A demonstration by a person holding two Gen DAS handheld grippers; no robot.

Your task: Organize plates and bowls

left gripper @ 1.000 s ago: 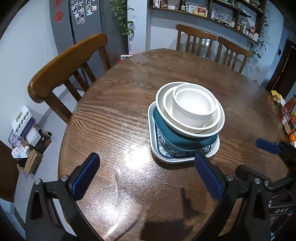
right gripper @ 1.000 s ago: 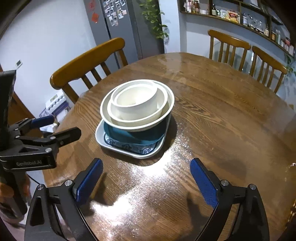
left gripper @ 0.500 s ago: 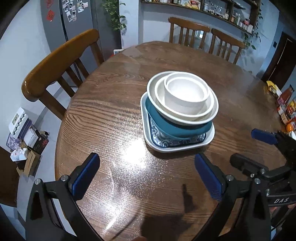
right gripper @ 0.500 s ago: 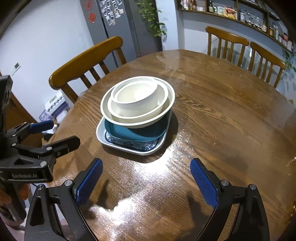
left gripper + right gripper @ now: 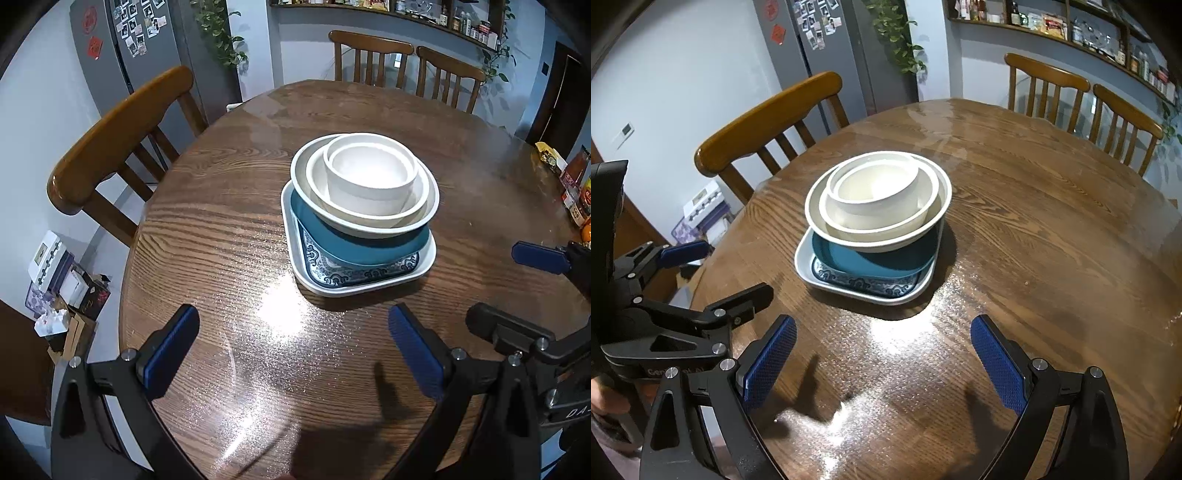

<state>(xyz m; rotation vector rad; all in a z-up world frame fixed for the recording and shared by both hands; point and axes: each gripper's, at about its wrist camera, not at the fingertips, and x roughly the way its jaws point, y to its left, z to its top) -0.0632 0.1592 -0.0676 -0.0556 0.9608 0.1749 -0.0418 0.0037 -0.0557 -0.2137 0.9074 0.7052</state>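
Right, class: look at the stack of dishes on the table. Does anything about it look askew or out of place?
Yes. The two nested white bowls sit off-centre inside the large white bowl, which leans on the blue plate in the square patterned dish. Nothing is spilled or broken.

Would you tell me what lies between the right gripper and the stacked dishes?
Only bare table lies between the right gripper and the stacked dishes, per the right wrist view.

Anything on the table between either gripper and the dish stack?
Nothing visible. Only bare tabletop lies between the open left gripper and the stacked dishes, and likewise ahead of the open right gripper. The snack packets sit off at the far right edge.
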